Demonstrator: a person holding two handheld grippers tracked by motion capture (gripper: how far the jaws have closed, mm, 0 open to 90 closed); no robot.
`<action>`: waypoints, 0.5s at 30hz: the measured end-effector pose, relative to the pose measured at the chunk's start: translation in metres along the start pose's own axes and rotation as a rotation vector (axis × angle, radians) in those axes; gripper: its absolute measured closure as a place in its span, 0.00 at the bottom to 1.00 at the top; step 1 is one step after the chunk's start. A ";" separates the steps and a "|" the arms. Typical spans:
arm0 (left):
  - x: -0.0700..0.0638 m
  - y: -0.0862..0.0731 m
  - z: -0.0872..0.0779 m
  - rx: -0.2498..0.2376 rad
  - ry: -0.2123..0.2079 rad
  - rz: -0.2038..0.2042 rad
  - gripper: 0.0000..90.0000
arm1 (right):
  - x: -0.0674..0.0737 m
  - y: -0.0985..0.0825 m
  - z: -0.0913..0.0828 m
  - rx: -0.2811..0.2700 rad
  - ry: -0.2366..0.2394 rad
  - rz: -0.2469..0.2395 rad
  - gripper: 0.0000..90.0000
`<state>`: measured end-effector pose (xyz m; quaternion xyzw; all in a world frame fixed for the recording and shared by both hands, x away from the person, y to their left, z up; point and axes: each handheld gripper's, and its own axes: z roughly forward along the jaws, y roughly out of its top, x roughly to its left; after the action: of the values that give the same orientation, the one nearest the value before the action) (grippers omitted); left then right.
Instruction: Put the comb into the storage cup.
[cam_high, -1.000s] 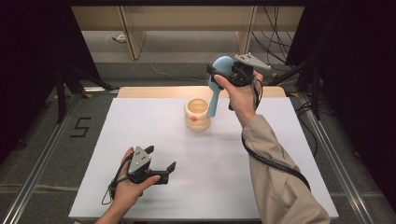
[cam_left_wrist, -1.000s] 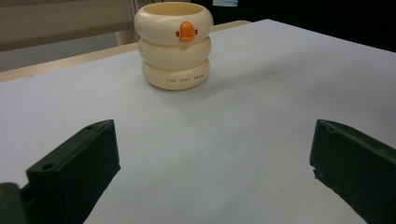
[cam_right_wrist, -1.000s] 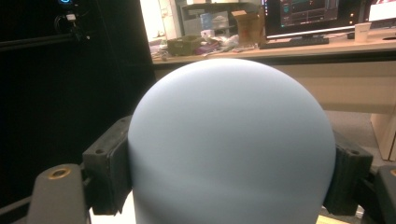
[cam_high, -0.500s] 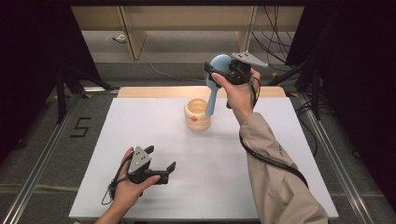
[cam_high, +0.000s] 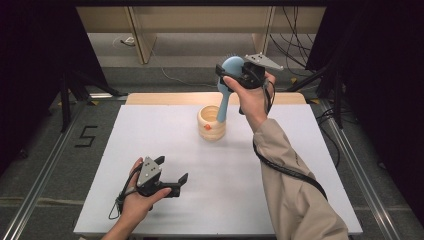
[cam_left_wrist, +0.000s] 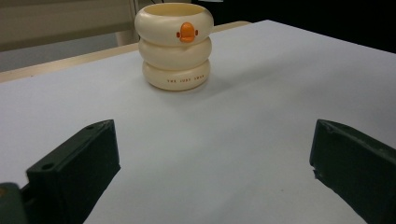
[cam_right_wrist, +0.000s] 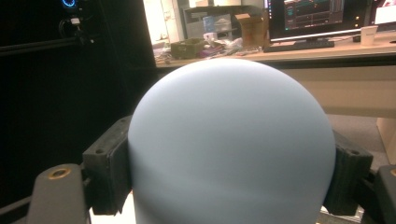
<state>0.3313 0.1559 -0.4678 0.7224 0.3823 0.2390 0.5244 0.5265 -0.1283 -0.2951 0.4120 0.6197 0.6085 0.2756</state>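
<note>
1. Brush (cam_high: 227, 80): pale blue, round head clamped between the jaws of the right gripper (cam_high: 231, 75), one jaw on each side of the head. Held above the table's far edge, handle hanging down with its tip at the mouth of the cup (cam_high: 211, 122).
2. Cup: cream, ringed, orange duck bill on its side; upright on the white table (cam_high: 300, 165), directly below the brush.
3. Left gripper (cam_high: 172, 182): resting near the front edge, jaws wide apart, holding nothing, well apart from the cup.
</note>
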 end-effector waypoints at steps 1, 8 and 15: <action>0.000 0.000 0.000 0.000 0.000 0.001 0.01 | 0.000 0.000 0.000 0.000 0.000 -0.001 0.24; 0.000 0.000 0.000 0.001 -0.001 0.000 0.01 | 0.002 -0.001 0.004 -0.005 0.001 -0.002 0.24; 0.000 0.000 0.000 0.000 0.000 -0.002 0.01 | 0.003 -0.003 0.009 -0.002 0.000 -0.004 0.24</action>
<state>0.3314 0.1563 -0.4678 0.7220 0.3828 0.2384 0.5246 0.5316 -0.1205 -0.2981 0.4104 0.6198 0.6087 0.2773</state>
